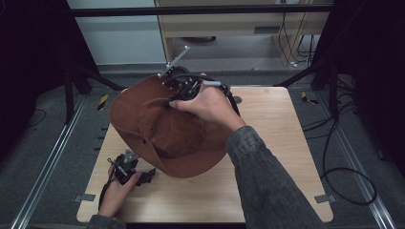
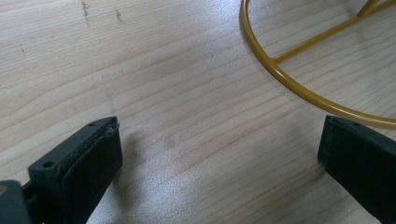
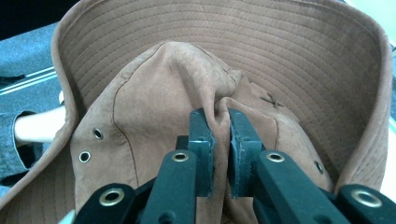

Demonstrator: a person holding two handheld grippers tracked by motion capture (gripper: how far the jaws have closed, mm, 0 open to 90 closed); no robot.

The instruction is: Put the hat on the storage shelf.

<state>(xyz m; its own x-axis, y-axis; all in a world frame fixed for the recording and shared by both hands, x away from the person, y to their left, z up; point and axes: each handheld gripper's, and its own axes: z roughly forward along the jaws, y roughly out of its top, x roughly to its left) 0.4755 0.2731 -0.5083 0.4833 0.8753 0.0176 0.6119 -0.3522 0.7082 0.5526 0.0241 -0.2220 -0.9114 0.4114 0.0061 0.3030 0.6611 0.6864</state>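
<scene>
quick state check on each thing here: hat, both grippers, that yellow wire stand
brown hat: lifted, crown fabric pinched and bunched, brim curled up
right gripper: shut on the hat's crown
left gripper: open, jaws wide apart, low over the table
yellow wire ring: lying flat on the table, untouched

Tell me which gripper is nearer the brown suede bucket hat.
Right. The right gripper pinches a fold of the brown suede bucket hat's crown; the left gripper sits open on the table just beside its brim.

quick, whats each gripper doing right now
Left gripper: open, jaws wide apart, holding nothing, over the wooden table near a yellow wire ring.
Right gripper: closed, pinching a fold of the brown hat at its crown.
</scene>
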